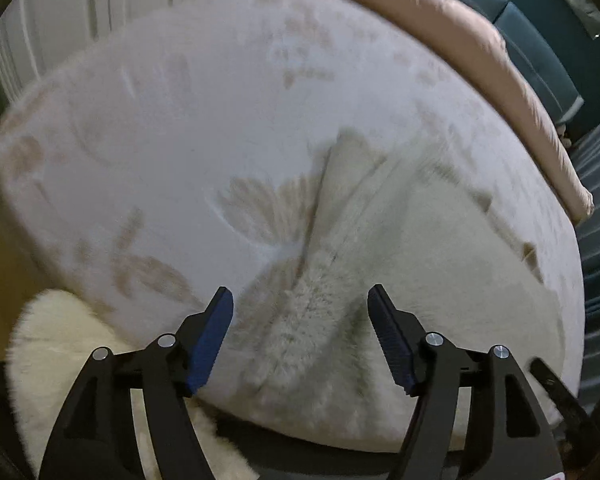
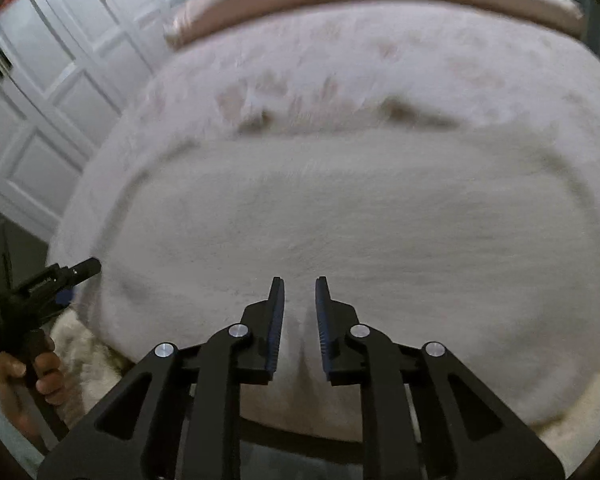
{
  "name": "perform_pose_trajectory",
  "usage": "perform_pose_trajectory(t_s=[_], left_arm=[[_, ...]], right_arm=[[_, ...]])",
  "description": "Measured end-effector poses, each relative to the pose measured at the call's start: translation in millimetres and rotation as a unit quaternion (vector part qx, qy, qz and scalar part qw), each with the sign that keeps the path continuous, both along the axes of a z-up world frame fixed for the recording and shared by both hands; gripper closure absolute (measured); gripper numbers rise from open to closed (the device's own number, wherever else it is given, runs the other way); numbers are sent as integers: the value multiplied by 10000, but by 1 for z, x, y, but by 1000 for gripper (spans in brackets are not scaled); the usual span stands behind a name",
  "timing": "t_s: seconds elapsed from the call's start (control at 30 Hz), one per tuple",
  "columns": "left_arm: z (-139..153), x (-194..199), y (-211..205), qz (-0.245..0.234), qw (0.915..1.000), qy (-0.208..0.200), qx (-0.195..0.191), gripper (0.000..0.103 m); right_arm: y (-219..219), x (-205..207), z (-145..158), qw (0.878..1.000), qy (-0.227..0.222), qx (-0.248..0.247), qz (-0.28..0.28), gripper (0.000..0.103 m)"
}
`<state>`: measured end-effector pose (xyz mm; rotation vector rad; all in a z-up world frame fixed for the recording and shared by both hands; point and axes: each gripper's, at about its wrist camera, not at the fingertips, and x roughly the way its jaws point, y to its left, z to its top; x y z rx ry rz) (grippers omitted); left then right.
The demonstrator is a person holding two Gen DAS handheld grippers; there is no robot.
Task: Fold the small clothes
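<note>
We see a cream fleece garment (image 2: 340,220) spread flat on a bed (image 1: 160,120) with a pale leaf-print cover, filling the middle of the right wrist view. In the left wrist view it lies from centre toward 4 o'clock, one fluffy fold running up between the fingers. Our left gripper (image 1: 300,300) stands wide open over that fold, gripping nothing. Our right gripper (image 2: 299,284) is nearly closed, a narrow gap left; cloth lies under it, but we cannot tell if any is pinched. A pink pillow (image 1: 480,52) lies at 1 o'clock.
</note>
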<state>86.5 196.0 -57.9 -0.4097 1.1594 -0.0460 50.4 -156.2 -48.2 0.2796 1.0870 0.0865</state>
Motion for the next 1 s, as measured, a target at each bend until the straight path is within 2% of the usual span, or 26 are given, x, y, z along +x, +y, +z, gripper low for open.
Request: perform_pose_trajectory(t_s=[0.03,0.1,0.17,0.2,0.23,0.3,0.37,0.43,0.5,0.53,0.6,0.67,0.77,0.83,0.93,1.0], left_arm=[[-7,2,1,71,9999,24,-95,34],[-8,3,0,111,9997,-159,-150,32],[-5,4,-4,-3,9997,-191,-170,36],[-3,5,-5,-105,9991,-238,-344,61],[-1,9,-7,-236,9973,-214,-657,82],[10,9,-11,-256,9971,-295,-658,91],[36,6,-30,-510,9956,-655,-436,92],[65,-3,-48,-783,9910,-963,-498,93],[99,-13,-78,-1174,9829,-1337,-473,93],[117,-19,-97,-1422,9765,-1549,-473,93],[144,-32,-126,-1797,9638,-1877,-589,93],[161,-40,-172,-2260,9497,-1994,-853,93],[157,-48,-236,-2850,9345,-1910,-951,93],[138,-57,-286,-3241,9264,-1680,-927,93],[98,-61,-336,-3573,9224,-1277,-724,93],[62,-65,-360,-3670,9242,-921,-514,92]], right_arm=[[2,10,-16,9998,192,-9,-27,88],[4,-5,-19,10000,84,4,-44,87],[2,-2,-18,9999,107,55,-9,87],[1,-4,-19,9999,118,96,5,87],[-1,-5,-19,9998,116,132,30,87],[-8,-17,-16,9997,98,240,48,87],[-13,-22,-13,9991,84,406,-26,87],[-16,-29,-7,9980,38,616,-153,86],[-29,-44,4,9952,-148,892,-367,67],[-37,-52,9,9939,-263,976,-450,64],[-56,-72,21,9916,-445,1048,-621,63],[-76,-89,26,9904,-514,1019,-785,63],[-107,-118,30,9896,-546,786,-1076,62],[-124,-137,29,9878,-538,691,-1286,62],[-151,-161,23,9822,-491,801,-1629,61],[-164,-172,18,9784,-451,861,-1822,60]])
